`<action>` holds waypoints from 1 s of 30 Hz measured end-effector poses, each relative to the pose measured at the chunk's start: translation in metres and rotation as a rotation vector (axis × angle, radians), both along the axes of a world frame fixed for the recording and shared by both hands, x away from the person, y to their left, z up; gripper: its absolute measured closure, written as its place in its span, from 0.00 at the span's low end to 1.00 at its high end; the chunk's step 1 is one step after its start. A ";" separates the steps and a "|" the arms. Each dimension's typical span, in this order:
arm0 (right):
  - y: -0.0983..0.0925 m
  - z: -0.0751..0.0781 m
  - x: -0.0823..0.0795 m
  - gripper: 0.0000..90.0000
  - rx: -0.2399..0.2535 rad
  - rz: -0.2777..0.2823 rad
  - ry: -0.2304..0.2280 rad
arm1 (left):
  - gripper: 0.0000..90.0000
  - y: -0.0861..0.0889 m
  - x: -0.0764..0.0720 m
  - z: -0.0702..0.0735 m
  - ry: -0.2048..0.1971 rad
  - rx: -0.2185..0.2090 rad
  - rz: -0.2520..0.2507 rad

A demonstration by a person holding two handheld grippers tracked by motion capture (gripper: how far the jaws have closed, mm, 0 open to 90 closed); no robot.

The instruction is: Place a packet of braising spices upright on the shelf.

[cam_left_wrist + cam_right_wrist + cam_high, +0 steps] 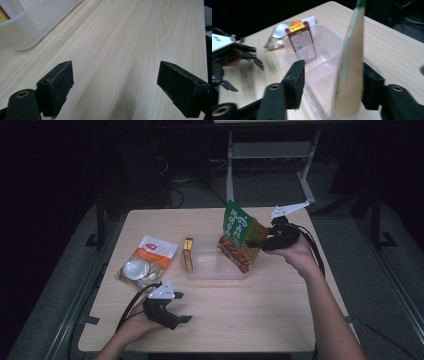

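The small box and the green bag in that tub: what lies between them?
Only bare tub floor, seen in the high view, separates the box from the bag.

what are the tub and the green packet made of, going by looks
The tub looks like translucent, frosted plastic: the table shows faintly through its walls. The green packet seems a printed pouch with a kraft-paper-like tan back, probably laminated; it stands stiffly, leaning in the tub.

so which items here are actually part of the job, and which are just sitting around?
In the job:
- green snack bag, standing at the bin's right end between the open right gripper jaws
- clear plastic bin
- small red-and-yellow box, standing in the bin

Lying about:
- orange-and-white packet, left of the bin
- left gripper, open over bare table
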State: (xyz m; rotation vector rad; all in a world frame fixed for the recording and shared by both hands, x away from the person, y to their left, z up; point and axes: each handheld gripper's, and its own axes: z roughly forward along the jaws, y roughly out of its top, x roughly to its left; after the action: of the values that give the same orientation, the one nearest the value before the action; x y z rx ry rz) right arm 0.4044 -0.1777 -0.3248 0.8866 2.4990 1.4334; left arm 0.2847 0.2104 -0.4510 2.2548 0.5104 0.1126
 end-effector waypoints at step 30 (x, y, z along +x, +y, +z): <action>-0.028 -0.047 -0.074 0.35 -0.099 -0.114 -0.082 | 0.15 0.004 0.000 -0.004 -0.035 0.040 0.000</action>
State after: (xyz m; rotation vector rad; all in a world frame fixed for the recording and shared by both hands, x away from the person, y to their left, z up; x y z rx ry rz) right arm 0.3305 -0.2059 -0.3720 0.9157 2.3952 1.2725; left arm 0.2843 0.2140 -0.4546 2.2880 0.4930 0.1631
